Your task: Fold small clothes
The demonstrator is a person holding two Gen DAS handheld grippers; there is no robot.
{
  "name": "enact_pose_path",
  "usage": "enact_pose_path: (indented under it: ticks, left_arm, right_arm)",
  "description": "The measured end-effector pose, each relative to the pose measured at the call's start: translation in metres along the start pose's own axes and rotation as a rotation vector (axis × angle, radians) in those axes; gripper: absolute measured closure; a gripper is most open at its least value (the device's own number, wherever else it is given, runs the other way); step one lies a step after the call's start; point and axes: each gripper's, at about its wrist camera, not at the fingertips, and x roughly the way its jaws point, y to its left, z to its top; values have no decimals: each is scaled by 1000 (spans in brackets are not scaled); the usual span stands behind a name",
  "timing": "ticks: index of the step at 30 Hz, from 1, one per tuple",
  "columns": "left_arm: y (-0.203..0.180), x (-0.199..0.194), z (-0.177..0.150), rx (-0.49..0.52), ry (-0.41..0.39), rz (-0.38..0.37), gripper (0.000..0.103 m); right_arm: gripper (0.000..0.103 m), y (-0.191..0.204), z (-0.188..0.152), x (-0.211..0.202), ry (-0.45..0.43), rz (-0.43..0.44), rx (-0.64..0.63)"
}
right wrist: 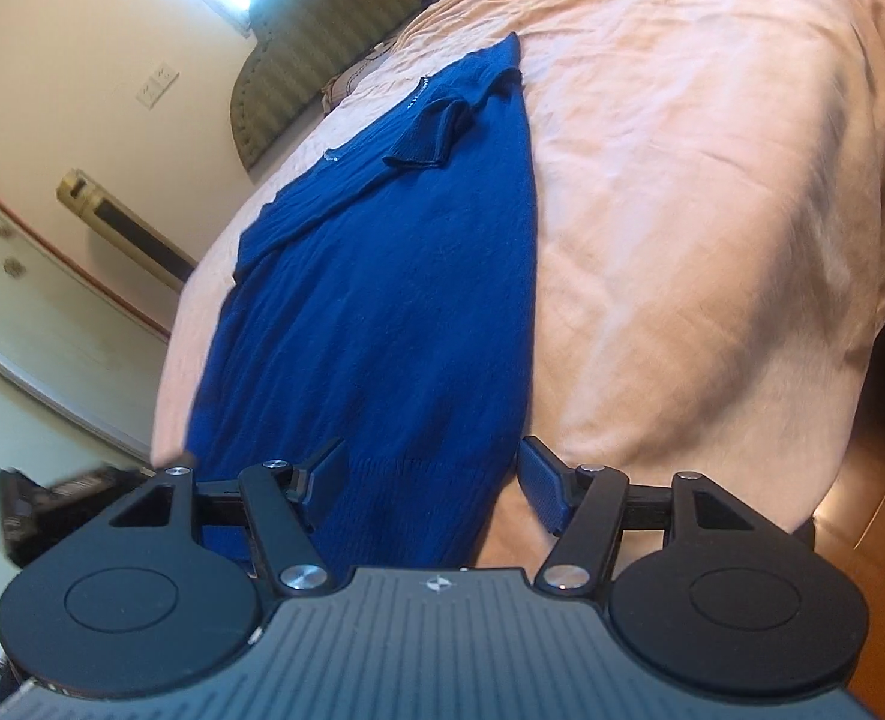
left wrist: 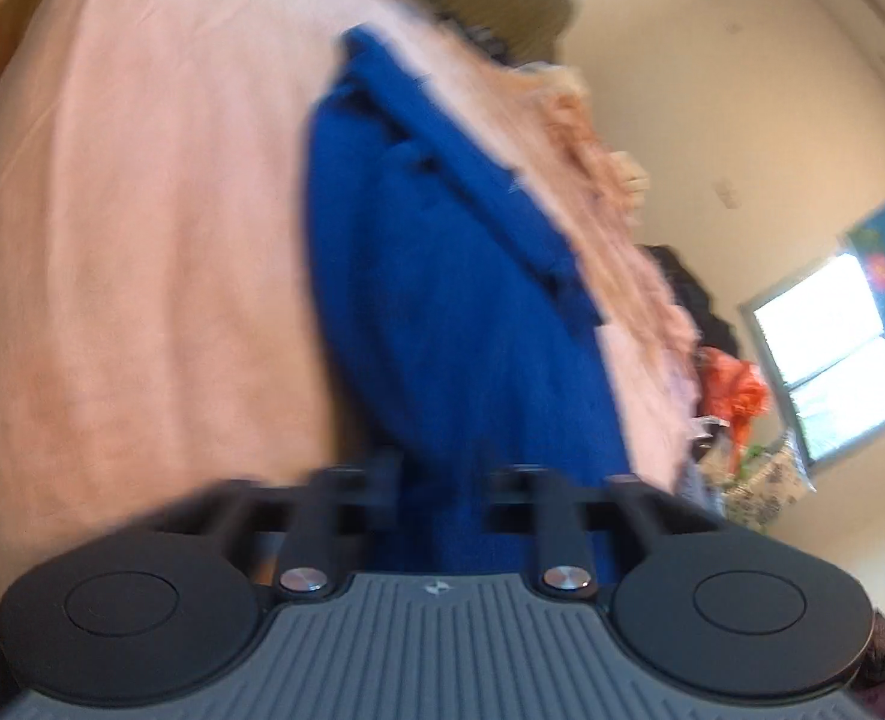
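A blue knit sweater [right wrist: 382, 300] lies lengthwise on the pink bed sheet [right wrist: 712, 210], with one sleeve folded onto its chest. My right gripper [right wrist: 430, 480] is open at the near hem, whose ribbed edge sits between the spread fingers [right wrist: 541, 480]. The left wrist view is blurred. There the sweater [left wrist: 442, 300] runs straight up from my left gripper [left wrist: 442, 480]. Its jaws are drawn in on the blue fabric, which fills the gap between them. A blurred black shape [right wrist: 70, 498] beside the hem's left corner looks like the left gripper.
Pink sheet [left wrist: 142, 240] spreads wide beside the sweater. A heap of peach and pink clothes [left wrist: 622, 240] lies along its far side, with an orange item [left wrist: 739, 390] beyond. A padded headboard [right wrist: 322, 42] stands at the bed's end. Wooden floor [right wrist: 874, 570] shows past the bed edge.
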Motion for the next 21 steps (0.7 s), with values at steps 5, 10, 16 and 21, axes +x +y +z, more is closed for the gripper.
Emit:
enact_pose_path:
  ticks: [5, 10, 16, 21]
  left_arm:
    - [19, 1, 5, -101, 16, -57, 91]
    - [17, -2, 7, -77, 25, -49, 93]
    - [-3, -40, 22, 37, -21, -26, 97]
    - [13, -51, 32, 105, -4, 111, 100]
  right_arm:
    - [36, -10, -1, 3, 35, 86, 117]
    - [94, -15, -2, 17, 74, 55, 155]
    - [94, 8, 6, -20, 25, 42, 45]
    - [94, -15, 13, -27, 46, -53, 51]
